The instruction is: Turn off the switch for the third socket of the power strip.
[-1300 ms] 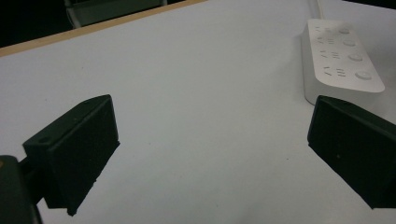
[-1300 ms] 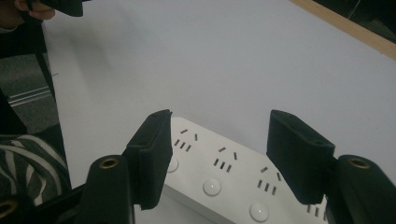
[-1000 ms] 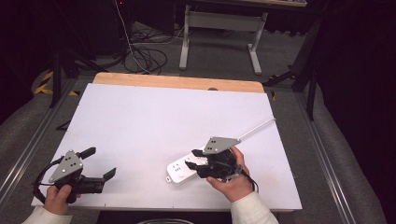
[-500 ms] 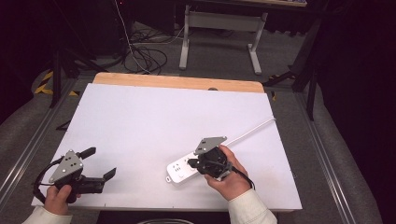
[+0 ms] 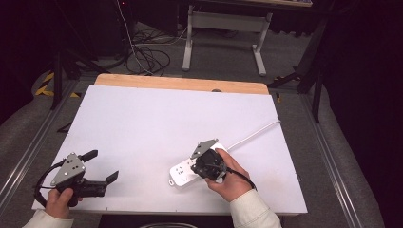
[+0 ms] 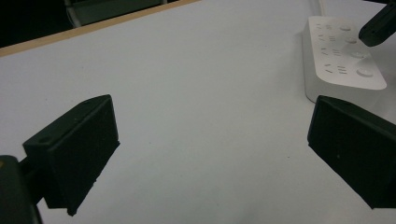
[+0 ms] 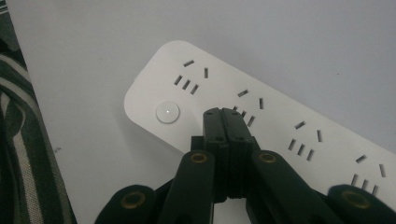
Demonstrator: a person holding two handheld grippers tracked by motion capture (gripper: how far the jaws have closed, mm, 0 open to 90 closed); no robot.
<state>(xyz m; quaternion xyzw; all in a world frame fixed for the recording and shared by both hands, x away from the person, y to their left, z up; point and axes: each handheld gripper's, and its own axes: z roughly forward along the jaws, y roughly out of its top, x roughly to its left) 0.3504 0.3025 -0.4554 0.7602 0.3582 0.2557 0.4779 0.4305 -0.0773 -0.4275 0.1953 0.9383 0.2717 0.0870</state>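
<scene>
A white power strip [image 5: 181, 174] lies on the white table top [image 5: 161, 118], at the front right. Its round switch button [image 7: 167, 112] sits at the end nearest the person. My right gripper [image 5: 196, 167] hangs over the strip and tilts down at it. Its jaws are shut, nothing between them, and the tip [image 7: 227, 112] sits over a socket just right of the button. Whether it touches the strip I cannot tell. My left gripper [image 5: 101, 165] rests open at the front left, well apart from the strip [image 6: 343, 60], nothing between its jaws [image 6: 210, 154].
The strip's white cable [image 5: 252, 135] runs off toward the table's right edge. A wooden strip [image 5: 180, 84] borders the far side. Beyond it, a metal stand [image 5: 223, 28] and loose cables [image 5: 147, 52] are on the floor.
My right gripper has moved a little left along the strip toward its button end and dipped lower. The left gripper has stayed put.
</scene>
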